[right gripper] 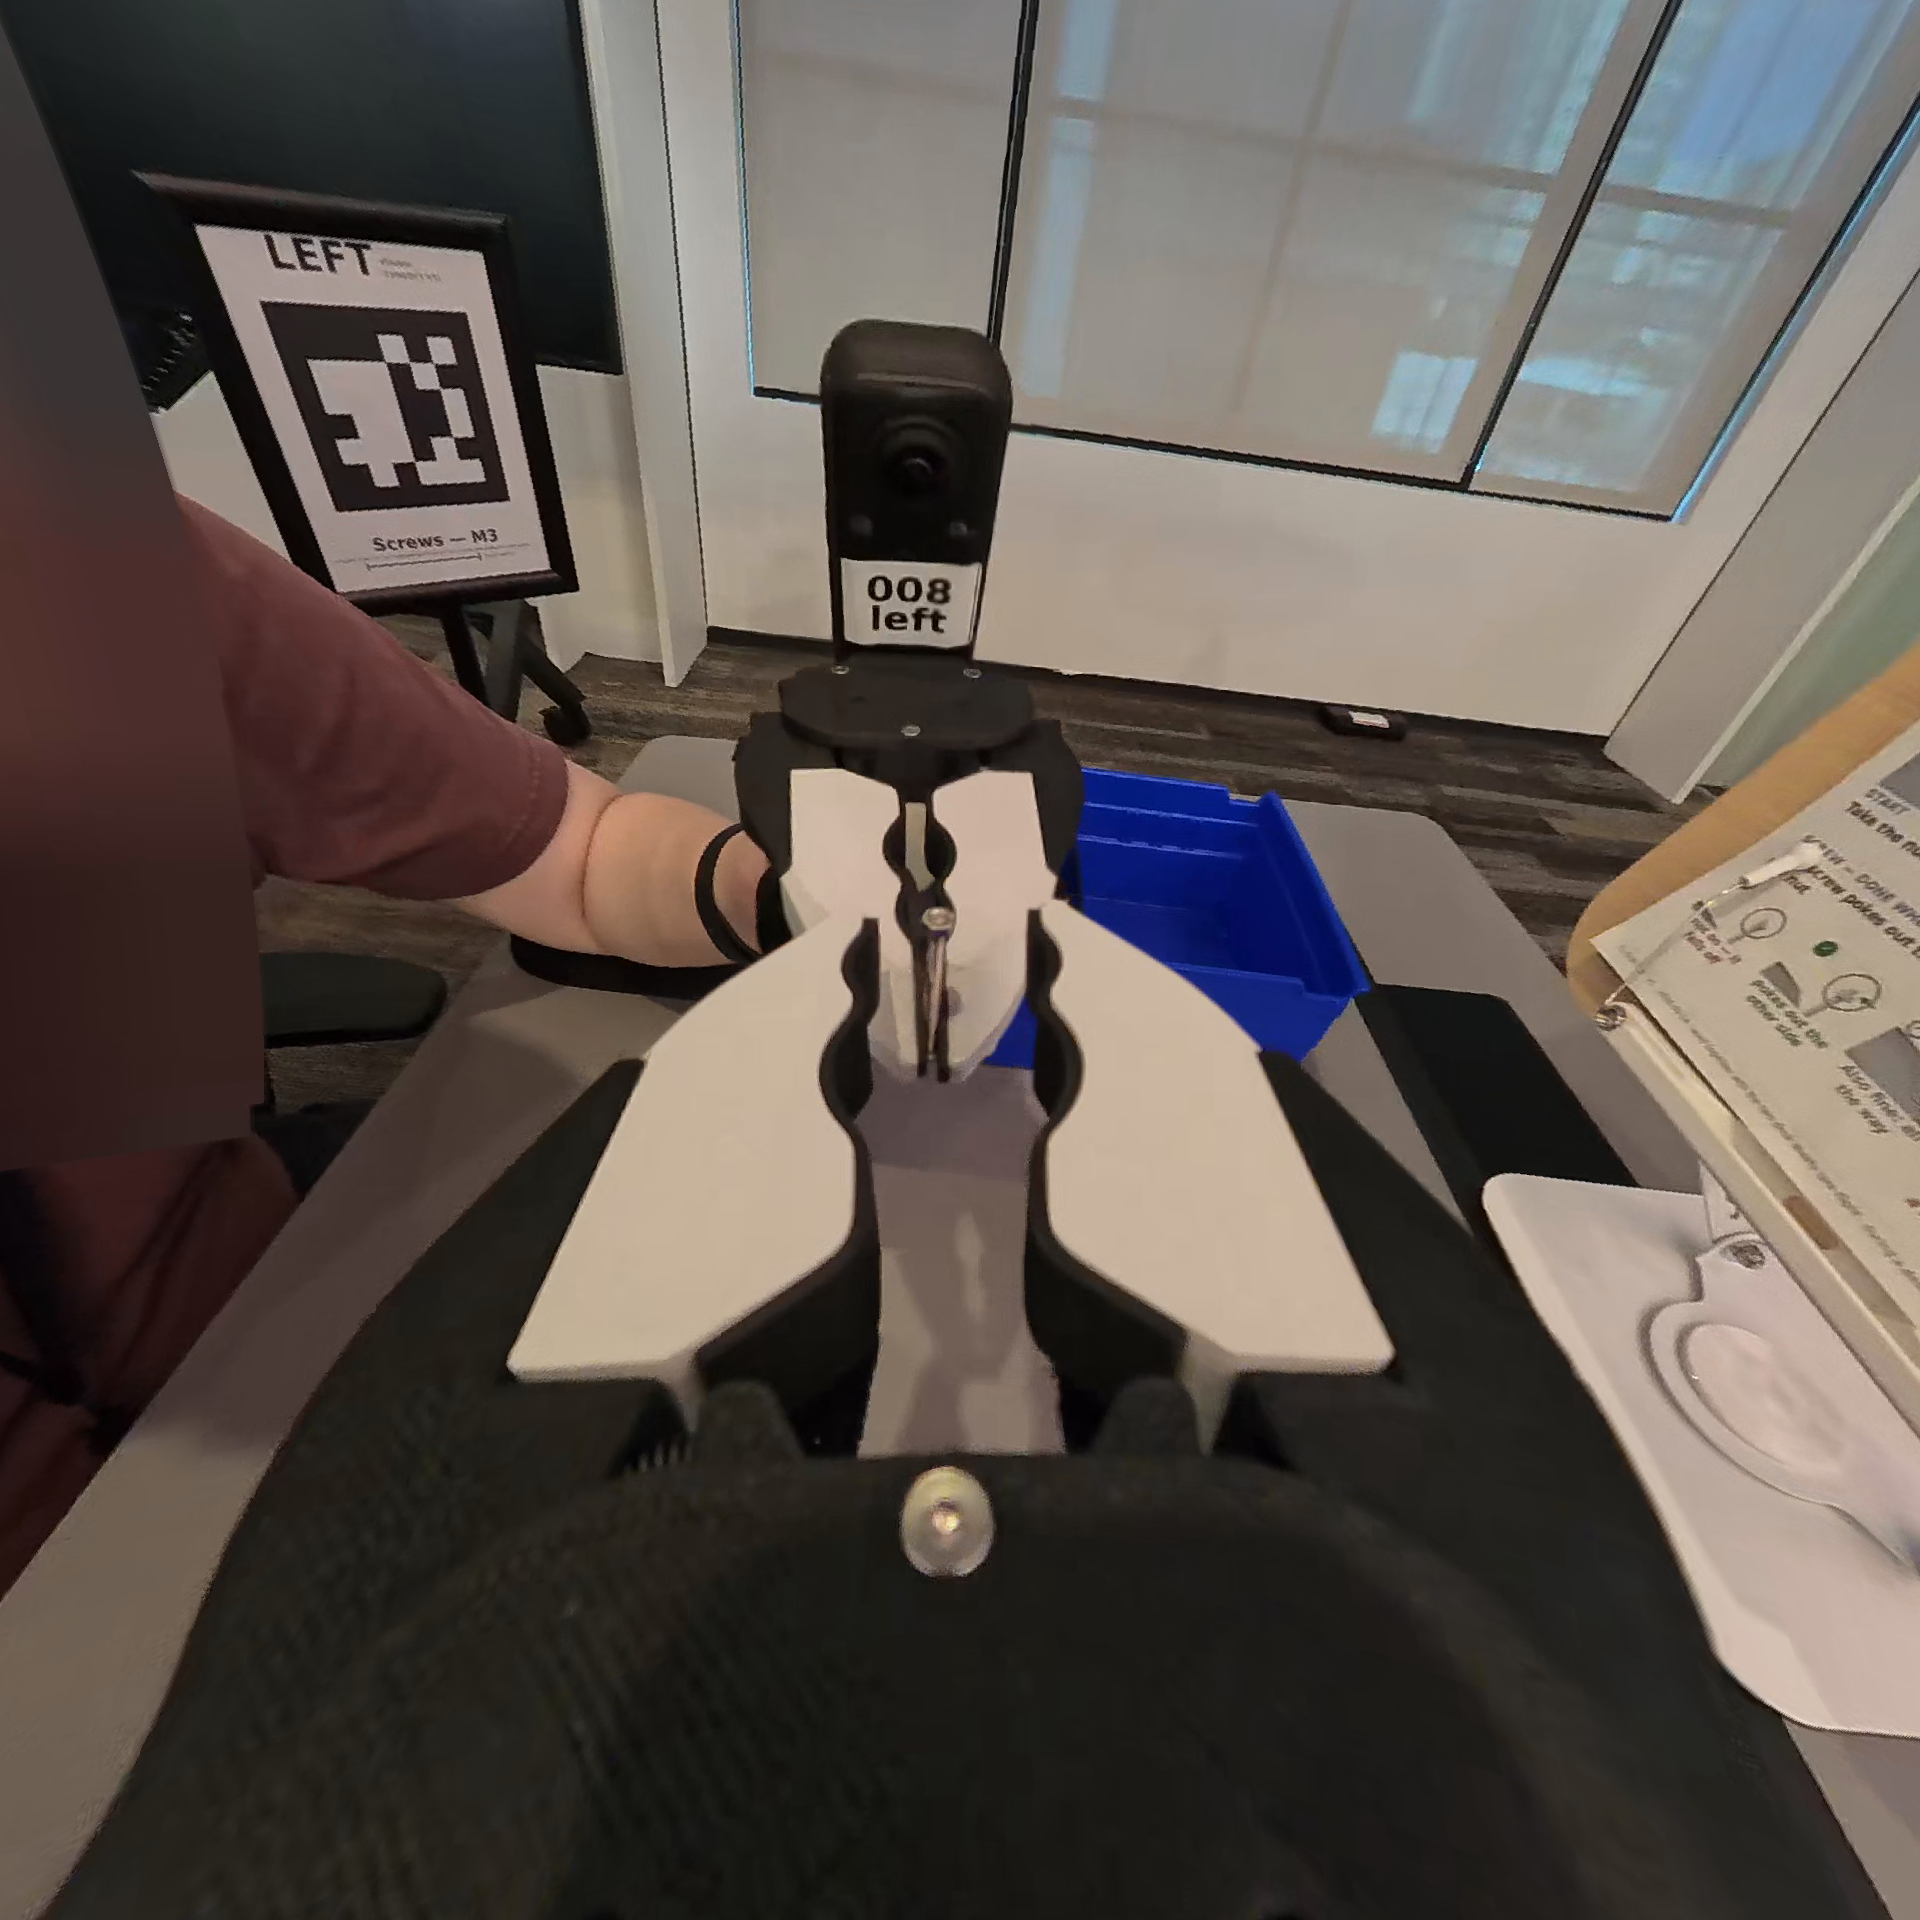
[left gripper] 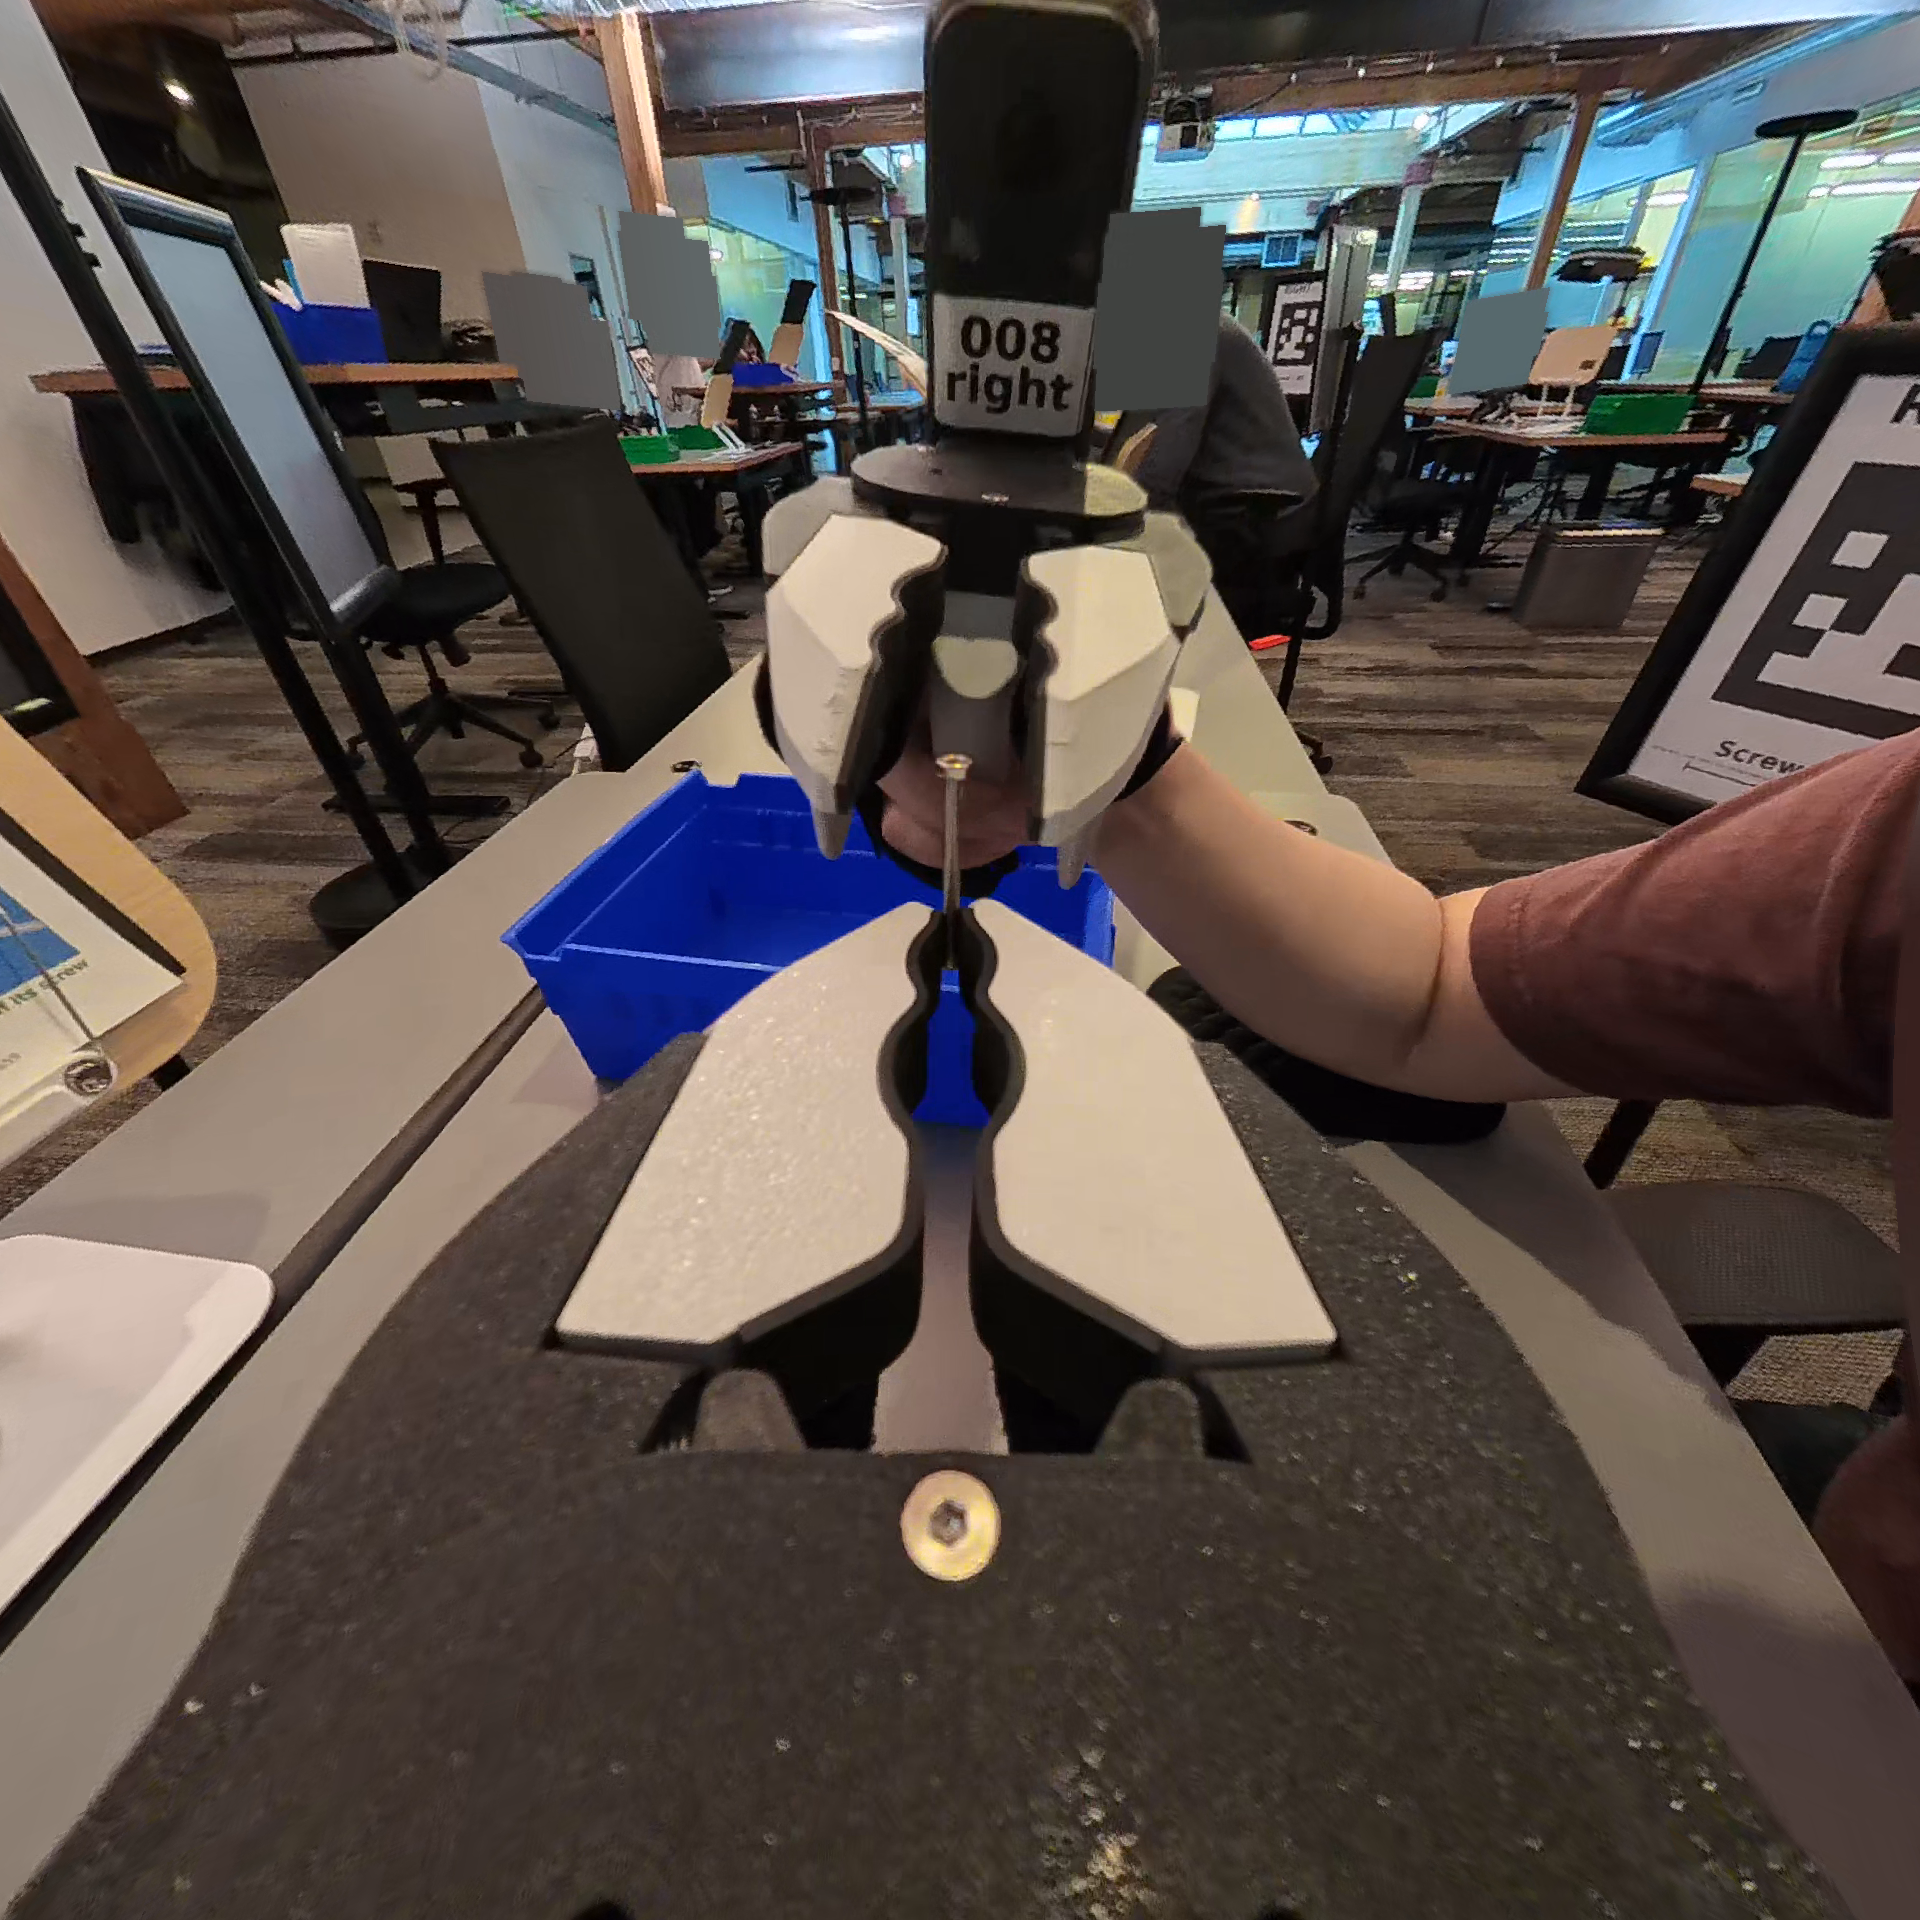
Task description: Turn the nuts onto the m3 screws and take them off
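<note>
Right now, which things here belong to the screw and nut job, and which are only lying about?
For the job:
- screw, pinched in the left gripper
- right gripper, open, facing it
- blue bin

Lying about:
- framed marker sign
- instruction sheet
- white tray

No nut is visible.

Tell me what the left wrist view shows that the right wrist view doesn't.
Only the left wrist view: the left gripper up close, shut on the screw, head toward the open right gripper; chairs and desks behind. Only the right wrist view: a window and an instruction sheet. Both: both grippers, the screw and the blue bin. No nut is discernible.
</note>
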### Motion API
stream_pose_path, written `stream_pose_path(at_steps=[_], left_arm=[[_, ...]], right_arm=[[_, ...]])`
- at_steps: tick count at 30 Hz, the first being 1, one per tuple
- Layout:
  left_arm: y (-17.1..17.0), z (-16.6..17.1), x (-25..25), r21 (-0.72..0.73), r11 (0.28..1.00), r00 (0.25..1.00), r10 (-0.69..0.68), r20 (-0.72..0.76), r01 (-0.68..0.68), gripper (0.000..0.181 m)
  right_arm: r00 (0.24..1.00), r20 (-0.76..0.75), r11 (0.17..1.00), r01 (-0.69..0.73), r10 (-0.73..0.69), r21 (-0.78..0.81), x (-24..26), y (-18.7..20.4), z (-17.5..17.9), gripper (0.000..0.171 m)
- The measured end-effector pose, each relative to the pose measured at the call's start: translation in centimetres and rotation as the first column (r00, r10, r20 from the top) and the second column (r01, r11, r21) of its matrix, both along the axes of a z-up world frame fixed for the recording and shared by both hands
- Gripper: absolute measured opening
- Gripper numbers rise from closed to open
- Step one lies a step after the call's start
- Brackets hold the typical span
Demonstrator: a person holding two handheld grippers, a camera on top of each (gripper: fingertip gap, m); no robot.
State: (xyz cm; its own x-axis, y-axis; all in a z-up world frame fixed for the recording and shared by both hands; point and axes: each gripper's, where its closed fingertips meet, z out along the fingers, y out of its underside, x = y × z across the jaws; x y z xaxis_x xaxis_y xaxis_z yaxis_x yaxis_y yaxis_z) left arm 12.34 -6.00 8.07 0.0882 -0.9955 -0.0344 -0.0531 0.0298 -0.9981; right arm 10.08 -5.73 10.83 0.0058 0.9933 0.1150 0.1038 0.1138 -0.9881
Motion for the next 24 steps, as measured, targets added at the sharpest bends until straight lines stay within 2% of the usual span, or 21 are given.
stream_pose_path(at_steps=[9,14,24], left_arm=[[-0.1,0.5,-0.2,0.016,1.000,0.999,0.005,0.033,-0.006,0.002],[0.1,0.8,-0.4,0.018,1.000,0.999,0.018,0.050,-0.018,0.002],[0.7,0.9,-0.7,-0.006,0.999,0.998,0.036,0.057,-0.035,0.002]], right_arm=[[0.990,-0.127,0.998,-0.060,0.061,0.018,-1.4,-1.1,1.0,0.048],[0.988,-0.122,0.995,-0.095,0.097,0.017,-2.7,-2.0,0.5,0.055],[0.994,-0.093,0.996,-0.057,0.063,0.063,-3.0,-1.9,0.2,0.060]])
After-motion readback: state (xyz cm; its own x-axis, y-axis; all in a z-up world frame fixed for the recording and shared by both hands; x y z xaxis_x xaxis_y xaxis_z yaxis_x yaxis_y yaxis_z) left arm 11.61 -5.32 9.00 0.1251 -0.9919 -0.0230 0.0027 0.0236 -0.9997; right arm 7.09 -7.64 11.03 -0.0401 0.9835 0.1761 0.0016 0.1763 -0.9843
